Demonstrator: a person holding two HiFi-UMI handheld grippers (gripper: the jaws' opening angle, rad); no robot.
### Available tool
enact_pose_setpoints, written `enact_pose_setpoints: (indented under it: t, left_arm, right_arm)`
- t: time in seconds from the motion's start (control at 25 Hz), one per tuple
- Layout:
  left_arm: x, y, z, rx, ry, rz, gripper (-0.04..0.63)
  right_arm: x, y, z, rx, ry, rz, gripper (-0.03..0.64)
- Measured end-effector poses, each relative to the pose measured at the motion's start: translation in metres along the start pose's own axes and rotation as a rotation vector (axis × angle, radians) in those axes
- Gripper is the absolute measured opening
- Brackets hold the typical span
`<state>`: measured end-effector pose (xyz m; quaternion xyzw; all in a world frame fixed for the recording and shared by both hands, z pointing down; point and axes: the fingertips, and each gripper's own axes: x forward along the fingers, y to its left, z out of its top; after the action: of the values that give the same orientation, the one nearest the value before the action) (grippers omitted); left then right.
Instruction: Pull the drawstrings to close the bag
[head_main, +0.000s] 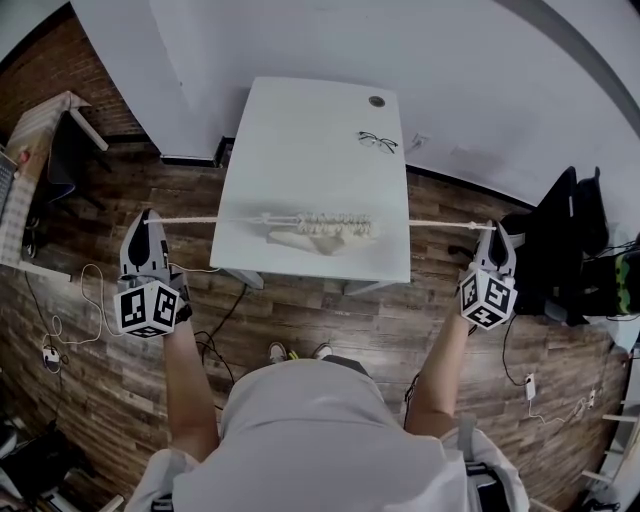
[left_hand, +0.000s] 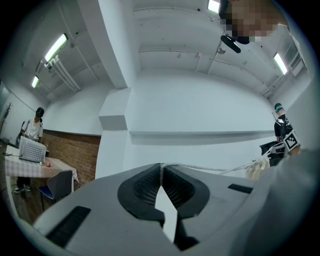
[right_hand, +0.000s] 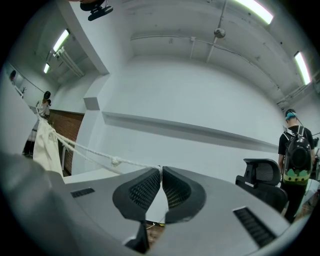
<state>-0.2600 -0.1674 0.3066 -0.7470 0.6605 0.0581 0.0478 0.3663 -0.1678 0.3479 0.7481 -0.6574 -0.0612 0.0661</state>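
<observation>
I am pinching the left drawstring (head_main: 205, 220) between the closed jaws of my left gripper (head_main: 148, 220), and the right drawstring (head_main: 440, 224) in my right gripper (head_main: 492, 230), also clamped tight. Both grippers are hanging out beyond the tabletop's (head_main: 300, 120) side edges. The cords are running taut to the bag (head_main: 320, 235), which is lying bunched near the near edge. Glasses (head_main: 378, 141) are lying by the far right corner.

Head view looks steeply down on the worktop (head_main: 310, 130); both gripper views look level at a white wall (left_hand: 200, 105), sharing the drawstring (head_main: 200, 220).
</observation>
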Motion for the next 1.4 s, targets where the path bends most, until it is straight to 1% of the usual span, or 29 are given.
enact_pose_setpoints:
  t: [0.12, 0.36, 0.48, 0.76, 0.92, 1.04, 1.08, 1.16, 1.24, 1.4]
  left_arm:
    - [0.001, -0.002, -0.002, 0.006, 0.004, -0.007, 0.018]
    - [0.001, 0.000, -0.014, -0.039, 0.017, -0.010, 0.018]
    - [0.001, -0.001, -0.018, -0.048, 0.022, -0.012, 0.018]
    - [-0.004, 0.000, -0.016, -0.071, 0.014, -0.012, 0.018]
    - [-0.005, -0.006, -0.011, -0.052, 0.011, -0.024, 0.018]
    - [-0.006, -0.014, -0.009, -0.091, 0.007, -0.057, 0.020]
    - [-0.006, -0.019, -0.008, -0.096, 0.003, -0.073, 0.020]
    - [-0.006, -0.027, -0.002, -0.082, -0.010, -0.092, 0.020]
    - [-0.007, -0.031, 0.005, -0.082, -0.029, -0.100, 0.020]
    - [-0.011, -0.034, 0.018, -0.104, -0.052, -0.105, 0.020]
  right_arm:
    - [-0.002, -0.005, -0.001, 0.023, 0.001, -0.009, 0.041]
    - [-0.007, -0.007, -0.003, 0.002, 0.010, -0.018, 0.043]
    - [-0.010, -0.009, -0.005, -0.003, 0.021, -0.020, 0.042]
    - [-0.015, -0.008, -0.004, 0.019, 0.023, -0.019, 0.041]
    - [-0.021, -0.013, -0.009, 0.076, 0.027, -0.027, 0.041]
    - [-0.026, -0.014, -0.013, 0.147, 0.025, -0.018, 0.041]
    - [-0.027, -0.015, -0.014, 0.179, 0.024, -0.015, 0.041]
    - [-0.029, -0.013, -0.013, 0.221, 0.018, -0.006, 0.041]
    - [-0.030, -0.008, -0.009, 0.234, 0.008, 0.011, 0.043]
    - [-0.036, -0.001, -0.001, 0.255, -0.011, 0.033, 0.043]
